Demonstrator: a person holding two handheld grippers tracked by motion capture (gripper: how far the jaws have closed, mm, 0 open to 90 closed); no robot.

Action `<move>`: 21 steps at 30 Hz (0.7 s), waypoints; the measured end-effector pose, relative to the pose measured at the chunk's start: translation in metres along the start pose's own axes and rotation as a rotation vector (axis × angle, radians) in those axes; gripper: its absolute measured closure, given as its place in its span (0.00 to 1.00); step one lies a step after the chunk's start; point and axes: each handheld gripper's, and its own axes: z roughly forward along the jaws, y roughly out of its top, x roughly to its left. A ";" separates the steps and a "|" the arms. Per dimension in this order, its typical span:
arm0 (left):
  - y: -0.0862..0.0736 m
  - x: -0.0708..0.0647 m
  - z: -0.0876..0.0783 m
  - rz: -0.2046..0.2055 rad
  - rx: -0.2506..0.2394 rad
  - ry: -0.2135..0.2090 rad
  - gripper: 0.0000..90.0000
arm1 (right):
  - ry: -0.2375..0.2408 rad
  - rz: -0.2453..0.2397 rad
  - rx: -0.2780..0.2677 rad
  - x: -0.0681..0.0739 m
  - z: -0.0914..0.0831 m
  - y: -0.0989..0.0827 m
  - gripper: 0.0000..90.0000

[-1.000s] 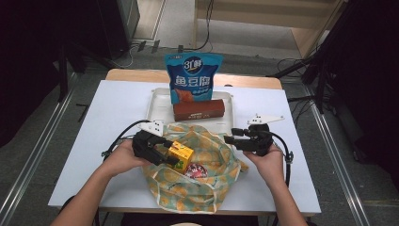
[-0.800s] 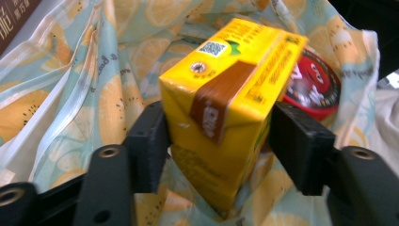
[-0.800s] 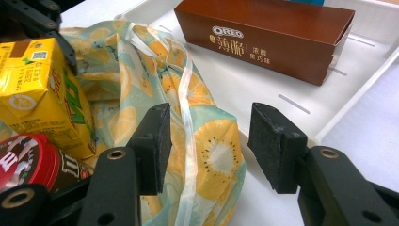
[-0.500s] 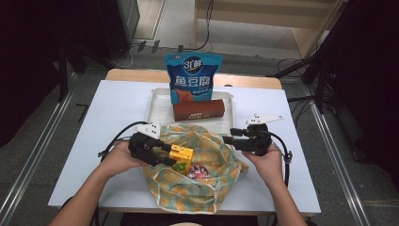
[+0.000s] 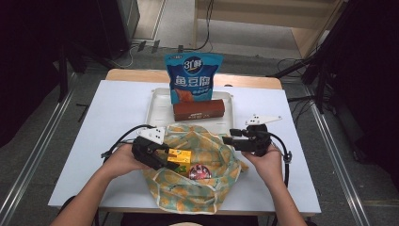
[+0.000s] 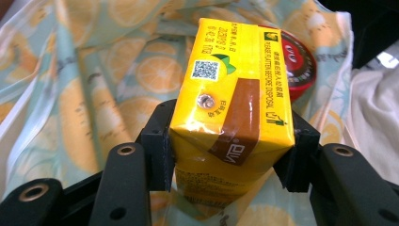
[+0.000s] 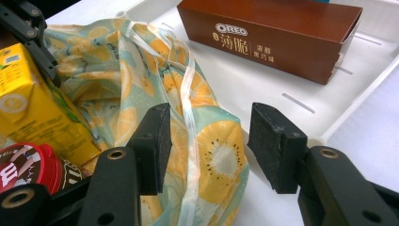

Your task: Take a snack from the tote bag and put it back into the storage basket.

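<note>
A yellow drink carton [image 6: 235, 70] sits between the pads of my left gripper [image 6: 230, 141], whose jaws have just been closing and now press on both its sides. In the high view the left gripper [image 5: 171, 160] holds this carton [image 5: 181, 156] over the mouth of the orange-slice patterned bag [image 5: 188, 197]. A round red-lidded tin [image 5: 200, 172] lies in the bag beside the carton. At the bag's right rim, my right gripper [image 5: 228, 140] stands open. The bag's edge and white drawstring [image 7: 188, 108] lie between its jaws [image 7: 207, 141], unpressed.
A white tray [image 5: 157, 101] at the back of the table holds a brown Oreo box [image 5: 200, 109] with an upright blue snack pouch [image 5: 193, 77] behind it. The Oreo box [image 7: 268, 37] lies just past the right gripper. Black cables trail from both grippers.
The left gripper's jaws have drawn in around the yellow carton. Both hands, the right gripper and the bag have kept still.
</note>
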 end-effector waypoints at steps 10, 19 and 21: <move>0.001 0.003 -0.020 -0.064 -0.065 0.054 0.56 | 0.002 0.001 -0.002 0.000 0.000 0.000 0.56; 0.007 0.002 -0.037 -0.091 -0.100 0.096 0.56 | 0.012 -0.007 -0.007 0.001 0.000 0.001 0.56; 0.008 0.002 -0.039 -0.097 -0.102 0.100 0.56 | 0.012 -0.009 -0.006 0.001 0.000 0.001 0.56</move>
